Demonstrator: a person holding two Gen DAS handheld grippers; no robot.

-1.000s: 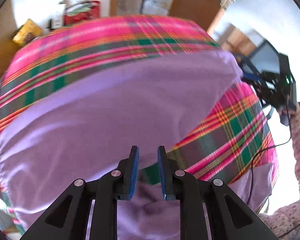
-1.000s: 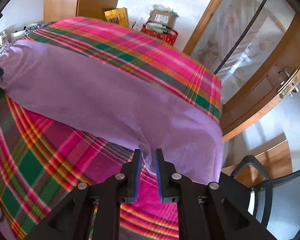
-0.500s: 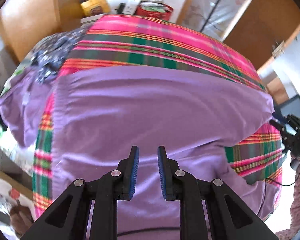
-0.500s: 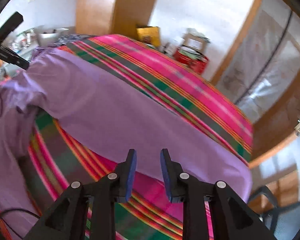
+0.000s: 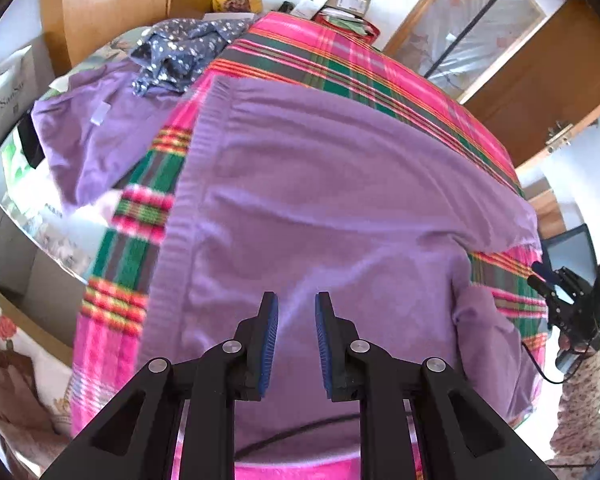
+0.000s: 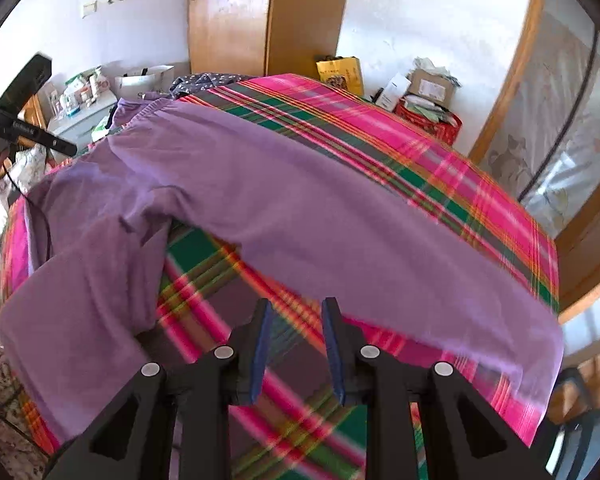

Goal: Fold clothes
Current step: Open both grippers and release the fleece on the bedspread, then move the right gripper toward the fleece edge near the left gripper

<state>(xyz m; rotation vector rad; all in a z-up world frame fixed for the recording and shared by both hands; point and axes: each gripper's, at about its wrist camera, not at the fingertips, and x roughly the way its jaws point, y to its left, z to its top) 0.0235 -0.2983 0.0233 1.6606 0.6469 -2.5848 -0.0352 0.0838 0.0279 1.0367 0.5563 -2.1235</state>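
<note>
Since 1 s ago both grippers let go of the purple garment point(image 5: 340, 200) & pulled back; it now lies flat on the plaid blanket point(image 5: 132, 248); long axis runs L-R across the bed, ribbed hem at left, sleeve end at right; left gripper point(image 5: 296, 336) open, empty, above the cloth; right gripper point(image 6: 294, 344) open, empty, over bare plaid; only left view shows 2nd purple top point(image 5: 84, 140) + dotted blue cloth point(image 5: 184, 52) at far left; right view alone shows wardrobe point(image 6: 268, 16).
</note>
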